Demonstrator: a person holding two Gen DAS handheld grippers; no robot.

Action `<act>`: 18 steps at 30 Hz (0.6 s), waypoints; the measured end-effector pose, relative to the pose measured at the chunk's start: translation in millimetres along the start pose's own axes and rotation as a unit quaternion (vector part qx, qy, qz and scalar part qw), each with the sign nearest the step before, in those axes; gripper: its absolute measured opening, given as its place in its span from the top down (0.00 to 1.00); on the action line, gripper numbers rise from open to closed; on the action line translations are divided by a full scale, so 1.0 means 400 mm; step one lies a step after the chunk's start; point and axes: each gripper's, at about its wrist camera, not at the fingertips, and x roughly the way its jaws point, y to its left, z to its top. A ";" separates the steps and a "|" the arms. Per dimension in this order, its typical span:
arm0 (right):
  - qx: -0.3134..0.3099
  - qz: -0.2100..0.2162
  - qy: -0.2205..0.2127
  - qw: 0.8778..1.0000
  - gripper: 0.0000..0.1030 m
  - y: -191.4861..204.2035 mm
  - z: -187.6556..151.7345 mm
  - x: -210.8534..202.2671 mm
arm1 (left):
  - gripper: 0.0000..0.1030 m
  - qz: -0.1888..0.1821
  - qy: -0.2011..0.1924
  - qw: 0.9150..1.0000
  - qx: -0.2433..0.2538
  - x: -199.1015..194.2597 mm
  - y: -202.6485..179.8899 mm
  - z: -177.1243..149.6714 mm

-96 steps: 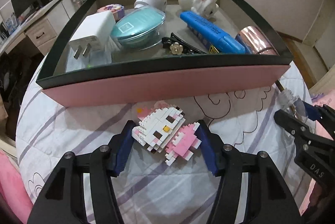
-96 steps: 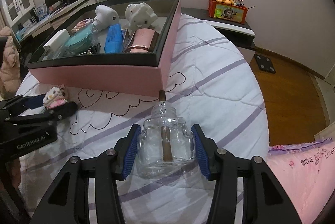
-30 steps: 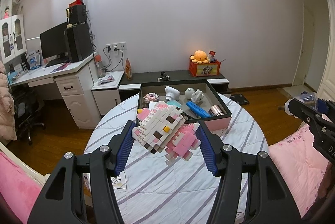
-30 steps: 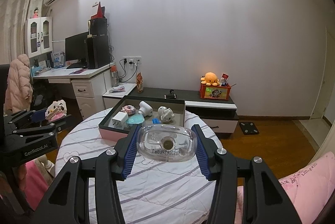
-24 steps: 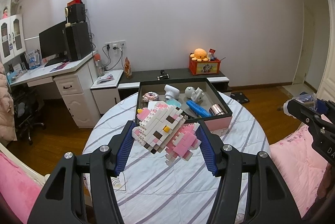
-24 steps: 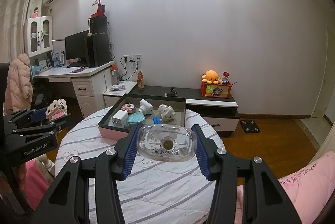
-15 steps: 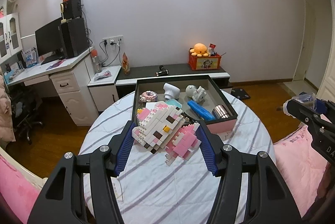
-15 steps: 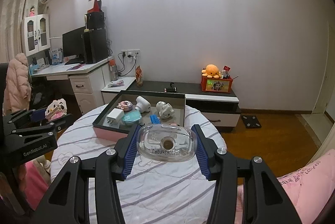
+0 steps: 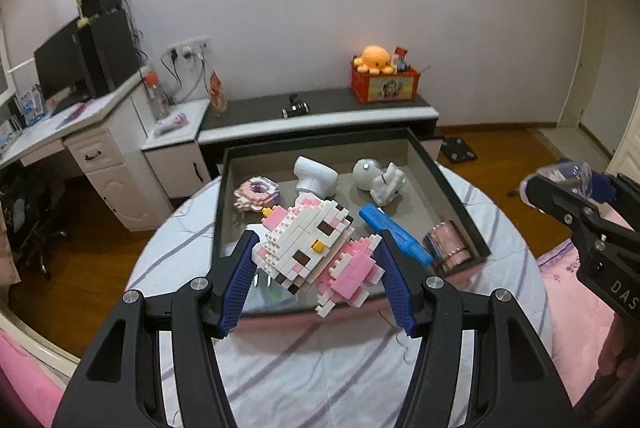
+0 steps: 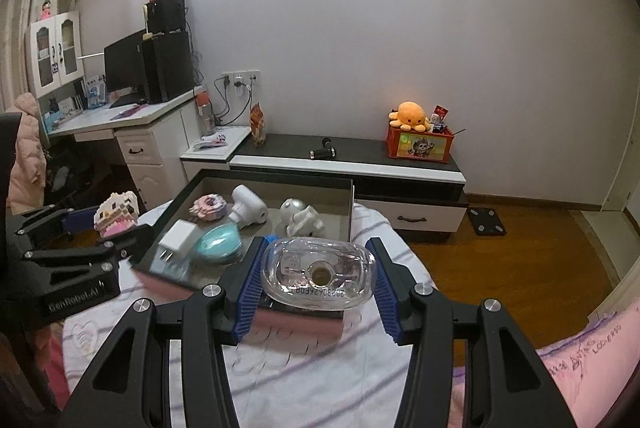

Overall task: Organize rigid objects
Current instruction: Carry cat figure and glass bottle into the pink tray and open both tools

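My left gripper (image 9: 316, 280) is shut on a white and pink brick-built cat figure (image 9: 312, 248) and holds it in the air over the near edge of the pink-sided box (image 9: 352, 312). My right gripper (image 10: 318, 288) is shut on a clear glass bottle (image 10: 320, 274), its base facing the camera, above the box's near right corner (image 10: 304, 324). The box holds a white charger (image 10: 176, 238), a teal case (image 10: 220, 242), a blue marker (image 9: 396, 232), a pink metal cup (image 9: 450, 246) and white figurines (image 9: 380, 180).
The box sits on a round table with a white, purple-striped cloth (image 9: 320, 368). Behind it are a low black-topped cabinet (image 10: 352, 156) with an orange octopus toy (image 10: 412, 116), and a desk with a monitor (image 10: 124, 68) at the left. Pink bedding (image 10: 592, 360) lies at the right.
Both grippers have come down and forward from high above the table toward the box, each still holding its object. The box now looks much larger and closer.
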 end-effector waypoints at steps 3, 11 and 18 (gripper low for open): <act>-0.002 0.010 0.015 1.000 0.50 -0.005 0.019 0.079 | 0.42 0.006 0.027 1.000 0.005 0.077 -0.001 0.018; -0.009 0.037 0.081 0.996 0.50 -0.001 0.001 0.256 | 0.42 0.007 0.090 0.996 0.007 0.217 0.004 0.019; -0.006 0.043 0.096 0.994 0.50 -0.013 -0.002 0.283 | 0.41 0.007 0.096 0.995 0.010 0.229 0.005 0.019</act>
